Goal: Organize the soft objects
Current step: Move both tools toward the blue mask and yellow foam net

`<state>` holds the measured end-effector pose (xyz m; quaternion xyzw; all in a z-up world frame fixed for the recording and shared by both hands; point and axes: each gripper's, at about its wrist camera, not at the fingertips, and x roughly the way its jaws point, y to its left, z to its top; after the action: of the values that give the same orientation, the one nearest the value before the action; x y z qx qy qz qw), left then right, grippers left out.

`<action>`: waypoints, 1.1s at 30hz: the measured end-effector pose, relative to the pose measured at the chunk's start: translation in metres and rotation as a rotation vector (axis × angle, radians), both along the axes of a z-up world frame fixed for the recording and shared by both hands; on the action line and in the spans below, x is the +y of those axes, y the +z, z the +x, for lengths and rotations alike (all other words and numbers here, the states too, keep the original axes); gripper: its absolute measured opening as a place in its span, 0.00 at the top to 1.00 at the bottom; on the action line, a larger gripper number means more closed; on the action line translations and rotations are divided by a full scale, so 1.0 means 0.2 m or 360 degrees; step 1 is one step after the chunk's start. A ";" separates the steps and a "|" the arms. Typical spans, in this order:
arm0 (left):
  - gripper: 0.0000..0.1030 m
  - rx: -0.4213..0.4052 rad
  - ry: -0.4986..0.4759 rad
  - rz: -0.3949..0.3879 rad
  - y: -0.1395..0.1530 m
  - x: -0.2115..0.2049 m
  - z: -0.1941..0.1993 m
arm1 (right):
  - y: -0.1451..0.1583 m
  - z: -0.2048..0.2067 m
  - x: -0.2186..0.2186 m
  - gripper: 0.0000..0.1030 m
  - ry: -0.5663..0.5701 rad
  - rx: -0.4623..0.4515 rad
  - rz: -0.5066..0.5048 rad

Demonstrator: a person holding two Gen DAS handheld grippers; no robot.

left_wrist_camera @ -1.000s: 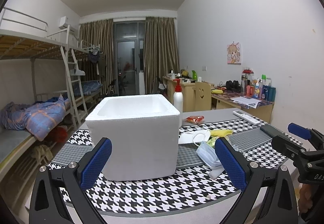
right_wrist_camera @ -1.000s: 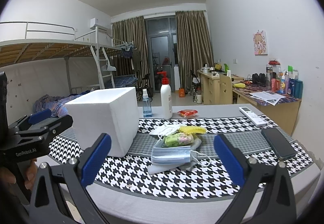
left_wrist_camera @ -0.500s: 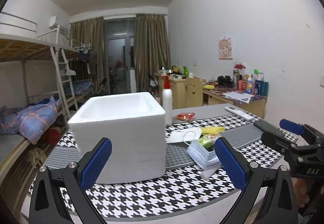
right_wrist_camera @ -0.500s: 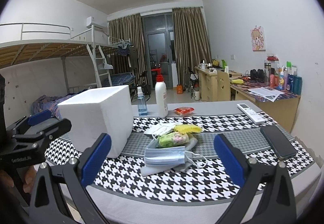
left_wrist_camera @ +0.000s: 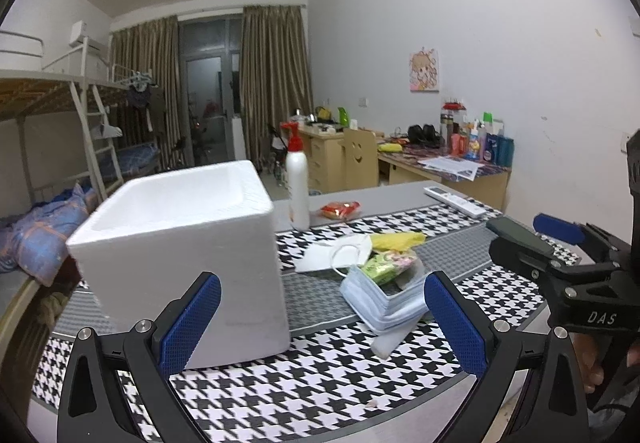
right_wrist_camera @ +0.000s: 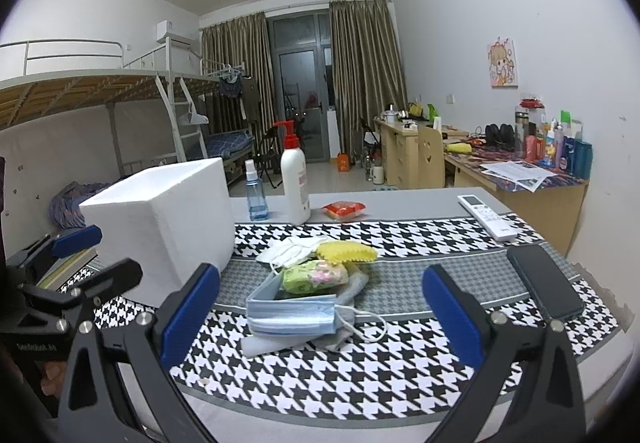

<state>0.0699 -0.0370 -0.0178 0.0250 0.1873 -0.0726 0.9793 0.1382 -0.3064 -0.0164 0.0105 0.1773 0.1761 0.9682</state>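
On the desk (right_wrist_camera: 400, 203) with the black-and-white houndstooth cloth (right_wrist_camera: 360, 363), a pile of soft things lies beside a white foam box (right_wrist_camera: 168, 227).

The left hand-held gripper (left_wrist_camera: 320, 323) and the right hand-held gripper (right_wrist_camera: 320, 319) both hover at the near edge, each with its 2 blue-padded fingers (right_wrist_camera: 192, 315) spread wide and holding nothing. The pile sits just right of the open-topped box: a stack of light blue face masks (right_wrist_camera: 292, 313) in front, a green flowered tissue pack (right_wrist_camera: 316, 275) on it, a yellow sponge (right_wrist_camera: 346, 251) and a white mask (right_wrist_camera: 292, 249) behind. A black phone (right_wrist_camera: 544, 283) lies further right, a white remote control (right_wrist_camera: 486, 217) behind it, and a white pump bottle with red top (right_wrist_camera: 294, 175) stands at the back.
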 end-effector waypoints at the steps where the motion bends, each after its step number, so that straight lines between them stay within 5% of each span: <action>1: 0.01 0.0017 -0.0001 0.0001 -0.01 -0.01 0.02 | 0.00 0.01 0.00 0.01 -0.0002 0.0006 0.0000; 33: 0.01 0.0294 -0.0080 0.0017 -0.11 -0.25 0.27 | -0.02 0.28 -0.11 0.01 0.0050 0.0170 -0.0036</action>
<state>0.1242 -0.0879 -0.0403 0.0280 0.2766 -0.0982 0.9555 0.1946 -0.3291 -0.0209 0.0060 0.2307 0.1886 0.9546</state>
